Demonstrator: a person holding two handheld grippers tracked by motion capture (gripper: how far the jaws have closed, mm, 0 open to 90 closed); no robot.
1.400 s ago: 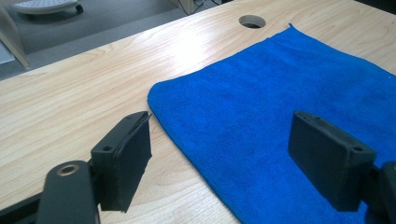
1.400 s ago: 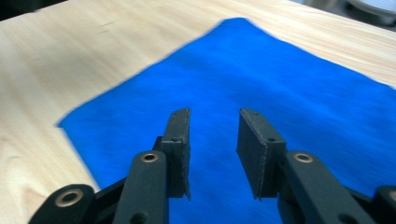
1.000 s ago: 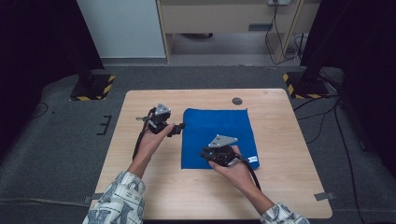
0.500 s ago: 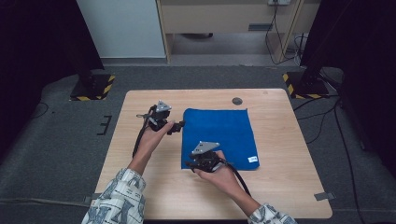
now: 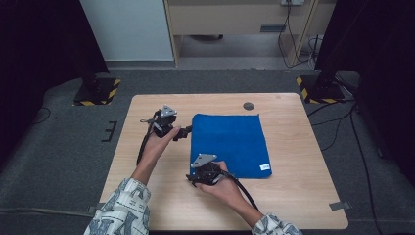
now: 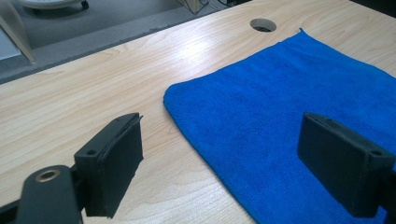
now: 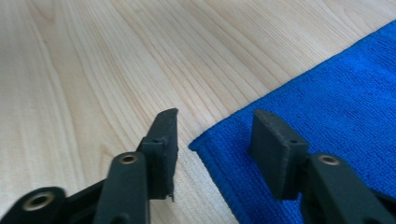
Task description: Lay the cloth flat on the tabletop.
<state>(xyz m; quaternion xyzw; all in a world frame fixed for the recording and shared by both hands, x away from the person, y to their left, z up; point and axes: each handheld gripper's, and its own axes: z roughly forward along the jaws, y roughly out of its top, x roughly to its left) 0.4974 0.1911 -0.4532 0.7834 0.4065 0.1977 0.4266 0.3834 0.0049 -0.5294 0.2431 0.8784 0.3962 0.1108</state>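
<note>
**Both tongs poised at the cloth's near-side corners**

On the pale wooden worktop (image 5: 303, 196) a blue cloth (image 5: 230, 142) lies flat, right of centre, edges straight. The left tongs (image 5: 188, 131) hover at its far left corner, jaws spread wide, nothing between them; in the left gripper view that rounded corner (image 6: 170, 95) sits between the jaws with bare wood beside it. The right tongs (image 5: 188, 177) are low at the near left corner, jaws partly apart and just been opening; in the right gripper view the corner (image 7: 196, 145) lies between them, unpinched. Plenty of bare worktop left of the cloth; a cable hole (image 5: 248, 105) sits beyond its far edge.
</note>
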